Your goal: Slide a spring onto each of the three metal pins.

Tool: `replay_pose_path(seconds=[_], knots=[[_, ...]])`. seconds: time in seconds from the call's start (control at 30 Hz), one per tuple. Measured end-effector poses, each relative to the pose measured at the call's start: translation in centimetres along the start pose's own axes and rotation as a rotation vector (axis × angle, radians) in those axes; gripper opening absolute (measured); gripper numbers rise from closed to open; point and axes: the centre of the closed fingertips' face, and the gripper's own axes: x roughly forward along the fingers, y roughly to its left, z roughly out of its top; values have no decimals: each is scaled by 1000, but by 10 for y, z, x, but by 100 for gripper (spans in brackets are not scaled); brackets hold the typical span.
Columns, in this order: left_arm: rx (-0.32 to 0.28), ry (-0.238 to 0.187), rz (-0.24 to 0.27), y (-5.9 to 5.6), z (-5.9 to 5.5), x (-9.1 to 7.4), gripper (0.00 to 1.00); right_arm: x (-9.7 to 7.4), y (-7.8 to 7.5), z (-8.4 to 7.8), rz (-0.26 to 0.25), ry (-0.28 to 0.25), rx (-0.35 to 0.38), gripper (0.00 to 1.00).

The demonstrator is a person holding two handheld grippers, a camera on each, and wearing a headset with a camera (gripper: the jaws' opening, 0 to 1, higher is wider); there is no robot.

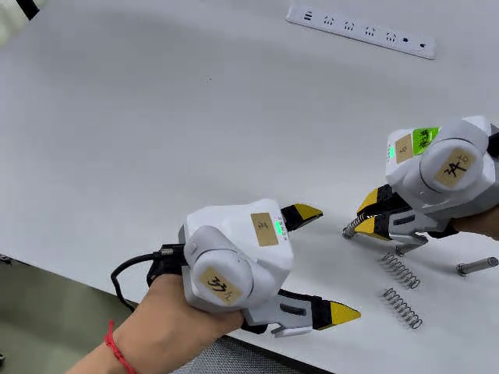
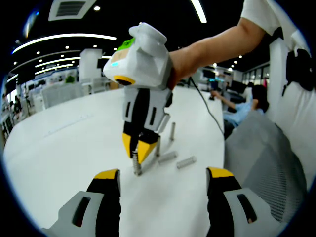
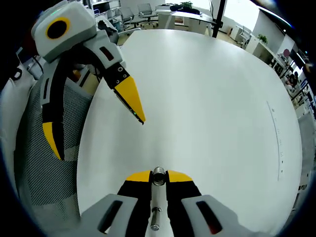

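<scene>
The left gripper (image 1: 326, 262) is nearest, at the bench's front edge; its yellow-tipped jaws are spread wide with nothing between them, as its own view (image 2: 163, 174) and the right gripper view (image 3: 91, 121) also show; a black cable trails from its rear. Beyond it to the right, the nearer spring (image 1: 402, 307) and the farther spring (image 1: 399, 269) lie loose on the white table (image 1: 156, 117), just apart from each other. Just past them the right gripper (image 1: 365, 216) points down at the table, its jaws pressed together on a metal pin (image 1: 352, 227); in the left gripper view this pin (image 2: 137, 165) stands with its foot on the surface, and in the right gripper view its round head (image 3: 158, 175) sits between the yellow tips; whether a spring is on it I cannot tell. A second pin (image 1: 477, 266) rests farther right, well apart from the held one. A white power strip (image 1: 360, 29) lies at the far edge.
</scene>
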Motion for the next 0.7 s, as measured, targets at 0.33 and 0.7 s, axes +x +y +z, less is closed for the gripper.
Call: replay_pose_path(seconds=[0.33,0.7], knots=[[-1,0,-3,0,0,0,72,10,-1,-4,-11,6,-6,12],[1,4,-1,0,-1,-1,71,13,-1,-3,-11,-1,1,12]])
